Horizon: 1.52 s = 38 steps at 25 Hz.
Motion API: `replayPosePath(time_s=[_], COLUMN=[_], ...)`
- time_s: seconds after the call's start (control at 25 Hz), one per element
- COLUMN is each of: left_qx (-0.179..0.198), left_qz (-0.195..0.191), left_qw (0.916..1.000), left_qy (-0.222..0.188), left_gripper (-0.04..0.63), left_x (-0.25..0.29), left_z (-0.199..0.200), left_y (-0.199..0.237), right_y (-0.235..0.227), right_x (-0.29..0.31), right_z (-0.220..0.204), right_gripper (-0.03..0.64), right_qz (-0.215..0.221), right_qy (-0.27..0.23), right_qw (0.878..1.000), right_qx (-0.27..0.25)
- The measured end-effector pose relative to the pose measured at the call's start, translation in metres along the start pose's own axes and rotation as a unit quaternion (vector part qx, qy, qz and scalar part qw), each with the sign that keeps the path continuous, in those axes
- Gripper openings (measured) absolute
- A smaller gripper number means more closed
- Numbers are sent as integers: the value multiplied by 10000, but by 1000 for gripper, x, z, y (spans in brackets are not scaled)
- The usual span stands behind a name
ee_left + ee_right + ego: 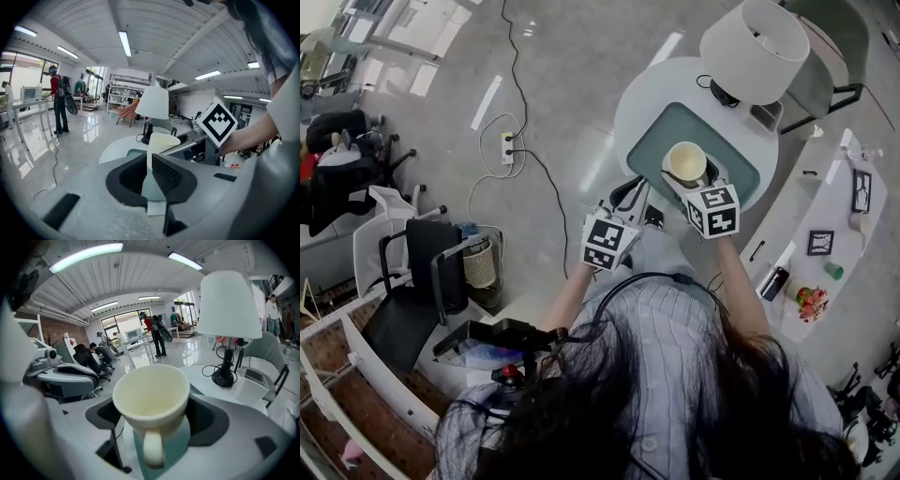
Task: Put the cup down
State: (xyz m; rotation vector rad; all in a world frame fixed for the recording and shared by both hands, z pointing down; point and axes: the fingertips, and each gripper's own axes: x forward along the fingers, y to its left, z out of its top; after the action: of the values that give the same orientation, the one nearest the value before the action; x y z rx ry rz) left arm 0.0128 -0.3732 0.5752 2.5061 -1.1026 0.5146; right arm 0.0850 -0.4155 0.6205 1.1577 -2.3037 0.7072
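Nearby, a lamp stood on the round worktop, with a teal mat just on its near side. The cup was upright over that mat, clamped in the right claw with its handle facing back along the jaws. The left claw was farther from the lamp, jaws almost together on nothing. The cup's base was hidden.

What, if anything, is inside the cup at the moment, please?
Empty: the cup, upright in the right hand-held gripper, shows only its bare cream interior.
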Motion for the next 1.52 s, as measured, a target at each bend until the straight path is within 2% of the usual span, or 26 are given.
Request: replayPosePath(time_s=[0.28,0.48,0.72,0.92,1.12,1.4,1.52], left_qx=[-105,-146,-211,-246,-320,-329,-335], left_qz=[160,207,299,368,499,553,594], left_qw=[9998,9996,9990,9988,9980,9978,9976], left_qy=[57,127,257,232,195,148,141], left_gripper=[19,20,20,19,19,20,20], left_x=[14,16,14,12,6,-1,-8], left_z=[-5,-8,-15,-14,-12,-11,-12], left_y=[14,20,28,34,42,48,51], right_y=[-19,-40,-63,-67,-63,-67,-66], right_x=[48,74,96,107,116,118,113], right_z=[-5,-3,-3,-9,-7,-3,2], right_gripper=[397,397,399,399,397,399,399], right_qz=[7,-141,-366,-437,-402,-637,-773], right_qy=[171,147,259,391,276,244,236], right_qw=[9994,9998,9989,9983,9984,9977,9967], right_qx=[-308,47,136,33,-291,-21,-109])
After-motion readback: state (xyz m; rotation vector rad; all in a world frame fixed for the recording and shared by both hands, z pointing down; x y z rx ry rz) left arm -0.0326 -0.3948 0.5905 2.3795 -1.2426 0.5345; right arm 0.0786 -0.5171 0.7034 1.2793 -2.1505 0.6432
